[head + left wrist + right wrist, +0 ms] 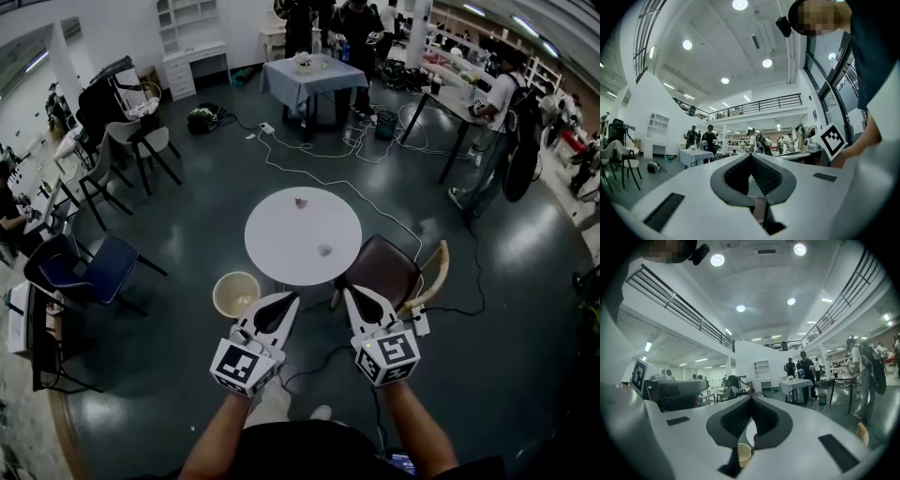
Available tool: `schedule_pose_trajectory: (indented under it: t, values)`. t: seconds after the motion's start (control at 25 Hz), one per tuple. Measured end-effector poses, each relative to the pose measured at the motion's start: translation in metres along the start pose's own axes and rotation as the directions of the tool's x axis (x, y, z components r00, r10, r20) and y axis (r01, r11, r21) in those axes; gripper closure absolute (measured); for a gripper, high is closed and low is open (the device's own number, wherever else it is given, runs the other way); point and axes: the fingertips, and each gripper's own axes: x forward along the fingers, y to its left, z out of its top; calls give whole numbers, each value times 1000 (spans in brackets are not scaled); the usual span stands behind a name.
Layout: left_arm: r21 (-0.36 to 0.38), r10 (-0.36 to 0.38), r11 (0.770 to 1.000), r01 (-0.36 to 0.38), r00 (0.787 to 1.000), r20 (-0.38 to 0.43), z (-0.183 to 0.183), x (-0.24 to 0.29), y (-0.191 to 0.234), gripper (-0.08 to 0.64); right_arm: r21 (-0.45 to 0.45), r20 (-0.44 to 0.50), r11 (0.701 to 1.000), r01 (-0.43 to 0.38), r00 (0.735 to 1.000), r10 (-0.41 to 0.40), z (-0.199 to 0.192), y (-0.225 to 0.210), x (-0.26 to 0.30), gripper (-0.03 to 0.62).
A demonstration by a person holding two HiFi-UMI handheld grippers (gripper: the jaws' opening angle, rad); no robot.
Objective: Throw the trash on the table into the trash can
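Observation:
A round white table (281, 246) stands ahead of me with two small pieces of trash on it: one crumpled bit (301, 201) near the far edge and another (325, 250) near the front right. A cream trash can (235, 292) sits on the floor at the table's front left; through the right gripper's jaws it shows again as the trash can (743, 454). My left gripper (292, 299) hovers just right of the can, shut and empty. My right gripper (347, 292) is held level before the table's front edge, also shut with nothing in it.
A brown chair (382, 270) stands at the table's front right, close to my right gripper. A blue chair (101, 267) is off to the left. Cables (309, 169) run over the dark floor behind the table. Farther back are a cloth-covered table (309, 75) and several people.

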Motion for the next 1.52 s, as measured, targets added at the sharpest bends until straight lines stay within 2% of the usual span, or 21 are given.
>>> schedule_pose_trajectory:
  t: [0.76, 1.16, 1.36, 1.52]
  values:
    - [-8, -91, 996, 91, 996, -14, -22, 48, 148, 545, 10, -47, 995, 103, 994, -102, -6, -14, 146, 574]
    - [-60, -132, 990, 130, 990, -41, -44, 45, 220, 545, -1, -105, 983, 184, 977, -183, -25, -13, 202, 574]
    - [-85, -133, 988, 129, 990, -45, -56, 43, 246, 545, -6, -124, 976, 217, 969, -216, -35, -14, 215, 574]
    - [-99, -135, 987, 129, 989, -52, -62, 45, 248, 545, -14, -148, 976, 217, 965, -217, -42, -15, 218, 574]
